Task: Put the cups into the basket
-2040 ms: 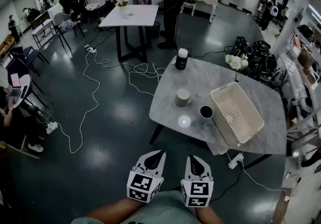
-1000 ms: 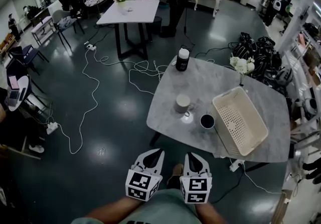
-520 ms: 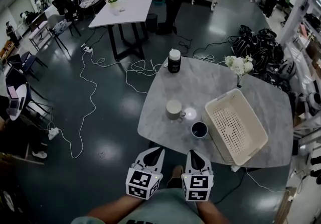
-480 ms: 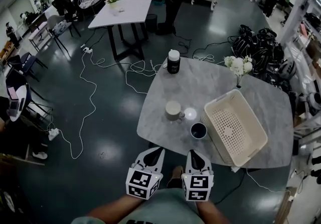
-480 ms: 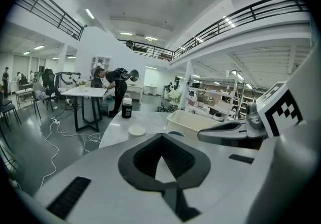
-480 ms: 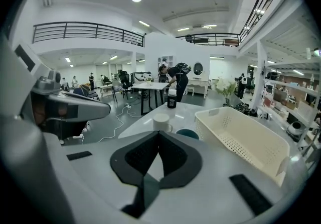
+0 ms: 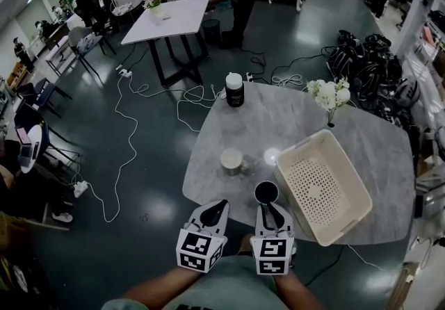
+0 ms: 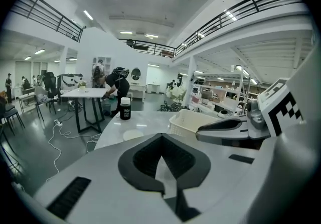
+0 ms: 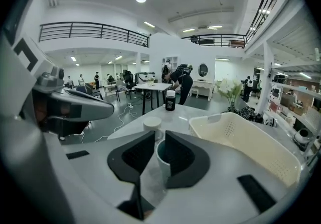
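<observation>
On the round grey table point(image 7: 278, 121) a dark cup point(image 7: 266, 192) stands near the front edge, with a beige cup point(image 7: 231, 160) to its left. The cream basket point(image 7: 323, 194) lies to the right, with nothing in it. My right gripper point(image 7: 270, 217) points at the dark cup from just short of it. Its jaws are opening and show a narrow gap. In the right gripper view the dark cup point(image 9: 161, 160) shows through that gap, ahead of the right gripper point(image 9: 160, 135), untouched. My left gripper point(image 7: 213, 213) hangs beside it, shut and holding nothing, as the left gripper point(image 8: 161, 136) shows in its own view.
A black jar with a white lid point(image 7: 235, 90) stands at the table's far edge, and a vase of white flowers point(image 7: 327, 96) at the back right. Cables trail over the dark floor point(image 7: 132, 142). A white table point(image 7: 167, 20) and a person stand farther off.
The table has come closer over the last two seconds. Both grippers now reach its front edge, and the right one is just short of the dark cup.
</observation>
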Demonstrator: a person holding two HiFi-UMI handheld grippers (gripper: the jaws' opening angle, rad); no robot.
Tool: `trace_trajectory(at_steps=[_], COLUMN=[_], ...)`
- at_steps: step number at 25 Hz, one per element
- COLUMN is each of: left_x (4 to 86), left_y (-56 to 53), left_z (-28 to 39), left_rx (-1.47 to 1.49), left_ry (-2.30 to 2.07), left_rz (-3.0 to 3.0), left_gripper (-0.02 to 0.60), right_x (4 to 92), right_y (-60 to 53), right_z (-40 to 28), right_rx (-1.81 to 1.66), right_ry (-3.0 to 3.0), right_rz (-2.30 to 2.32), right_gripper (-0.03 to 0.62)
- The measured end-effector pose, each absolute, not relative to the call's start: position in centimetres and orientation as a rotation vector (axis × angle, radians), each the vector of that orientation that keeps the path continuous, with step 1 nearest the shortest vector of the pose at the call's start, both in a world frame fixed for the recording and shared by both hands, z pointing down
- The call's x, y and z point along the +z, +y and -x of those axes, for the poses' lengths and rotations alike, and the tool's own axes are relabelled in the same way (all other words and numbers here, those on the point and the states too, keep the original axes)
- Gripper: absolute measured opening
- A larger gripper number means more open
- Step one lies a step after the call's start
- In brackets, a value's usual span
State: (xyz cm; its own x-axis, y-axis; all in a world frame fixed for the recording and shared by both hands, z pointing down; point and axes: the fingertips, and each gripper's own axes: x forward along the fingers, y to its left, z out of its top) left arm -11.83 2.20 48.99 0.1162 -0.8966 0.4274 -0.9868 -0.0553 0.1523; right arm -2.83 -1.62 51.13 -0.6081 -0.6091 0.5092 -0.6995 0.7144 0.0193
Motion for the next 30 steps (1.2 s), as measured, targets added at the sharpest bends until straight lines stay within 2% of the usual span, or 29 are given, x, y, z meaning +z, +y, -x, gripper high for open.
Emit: trace_trajectory(at_steps=[2,4,12,20,30], left_x=[49.3,49.6,51.7,54.1,57.2], left_y=[1.6,1.2,-1.5,-4.9,-7.2], left_z=[11.7,11.7,12.5,12.6,12.3], left_rx=[0.322,0.34,0.385,0.437,0.482], left_ry=[-1.829,-1.828,-1.764,-1.647,-1.55], left_rz=[-1.987,-1.976,-1.98,-2.045,-2.059], left_gripper=[0.006,0.006,0.006,0.006,0.006], right_x=[51.6,52.2,55.0,58.5,61.5], right_y=[-2.3,-2.8,-4.8,-6.3,-7.7], right_z=[3.0,3.0,3.8,3.8,3.7], right_rx=[0.256,0.276,0.289,0.373,0.418], right_ry=[-2.433,-2.429,-2.368,-2.267,-2.198], right_rz=[-0.976,-0.958,-0.956,-0.989,-0.998], right_gripper=[0.126,0.175,0.308,0.367,0.392])
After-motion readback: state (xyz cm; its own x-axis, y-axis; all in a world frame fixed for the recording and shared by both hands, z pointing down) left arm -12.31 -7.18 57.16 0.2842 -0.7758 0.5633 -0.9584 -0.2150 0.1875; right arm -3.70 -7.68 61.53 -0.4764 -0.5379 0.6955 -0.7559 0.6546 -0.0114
